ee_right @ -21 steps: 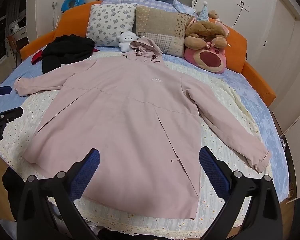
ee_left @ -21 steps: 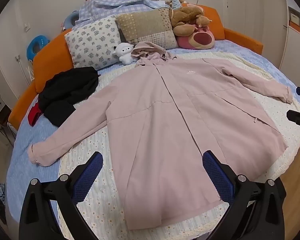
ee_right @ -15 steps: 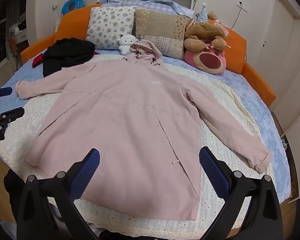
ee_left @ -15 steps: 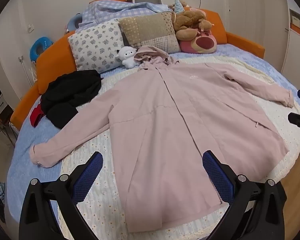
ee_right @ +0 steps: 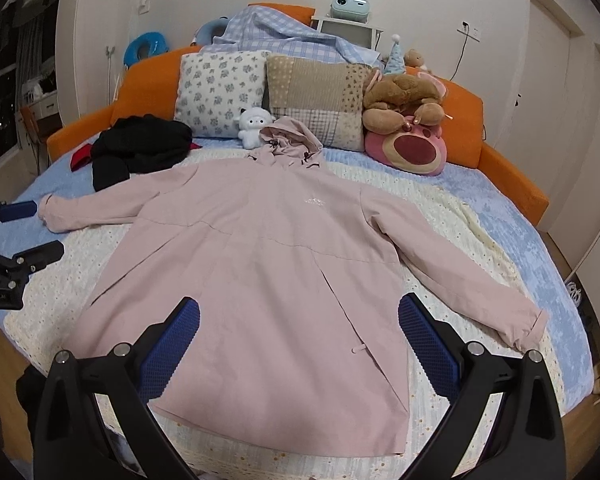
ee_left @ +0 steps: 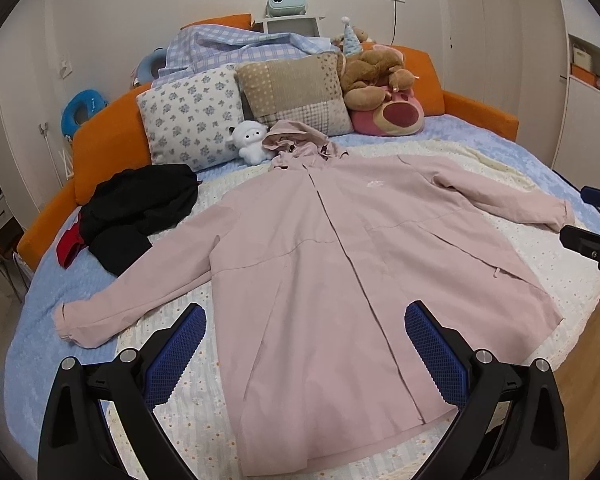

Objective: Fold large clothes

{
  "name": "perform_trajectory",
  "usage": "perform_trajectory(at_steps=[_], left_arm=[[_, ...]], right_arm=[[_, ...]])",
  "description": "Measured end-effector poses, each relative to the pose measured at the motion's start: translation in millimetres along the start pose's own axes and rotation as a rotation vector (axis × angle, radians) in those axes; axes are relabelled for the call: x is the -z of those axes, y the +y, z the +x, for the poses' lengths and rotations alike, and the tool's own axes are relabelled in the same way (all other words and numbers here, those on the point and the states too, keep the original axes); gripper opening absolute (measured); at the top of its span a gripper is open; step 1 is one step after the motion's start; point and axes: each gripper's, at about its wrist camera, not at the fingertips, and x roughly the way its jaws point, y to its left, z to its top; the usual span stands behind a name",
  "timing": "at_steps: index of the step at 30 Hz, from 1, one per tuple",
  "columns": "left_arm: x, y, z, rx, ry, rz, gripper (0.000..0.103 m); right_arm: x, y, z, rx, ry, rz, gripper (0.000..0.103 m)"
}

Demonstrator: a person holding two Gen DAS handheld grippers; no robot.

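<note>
A long pale pink hooded jacket (ee_left: 332, 248) (ee_right: 260, 264) lies spread flat, front up, on the bed, both sleeves stretched out sideways and the hood toward the pillows. My left gripper (ee_left: 304, 340) hovers open above the hem's left half, nothing between its blue pads. My right gripper (ee_right: 298, 336) hangs open over the hem's right half, likewise empty. Each gripper also shows at the edge of the other's view: the right gripper (ee_left: 596, 232) beside the right cuff, the left gripper (ee_right: 16, 232) by the left cuff.
A black garment (ee_left: 136, 208) over something red lies at the bed's left. Pillows (ee_left: 192, 120), a small white plush (ee_left: 250, 142) and a pink and brown plush (ee_left: 388, 100) line the orange headboard (ee_left: 100, 148). The bed's (ee_left: 32, 320) near edge drops to wooden floor (ee_left: 592, 360).
Both wrist views have pulled back and tipped up slightly, so the jacket sits a little lower in the frames and more wall shows. The jacket has not moved; both grippers stay open.
</note>
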Motion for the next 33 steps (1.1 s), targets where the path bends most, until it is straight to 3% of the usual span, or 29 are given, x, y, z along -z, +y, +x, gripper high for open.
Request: perform_trajectory(at_steps=[33], left_arm=[[1.7, 1.7, -4.2, 0.008, -0.002, -0.015, 0.101]], right_arm=[[-3.5, -0.3, -8.8, 0.024, -0.001, -0.002, 0.099]])
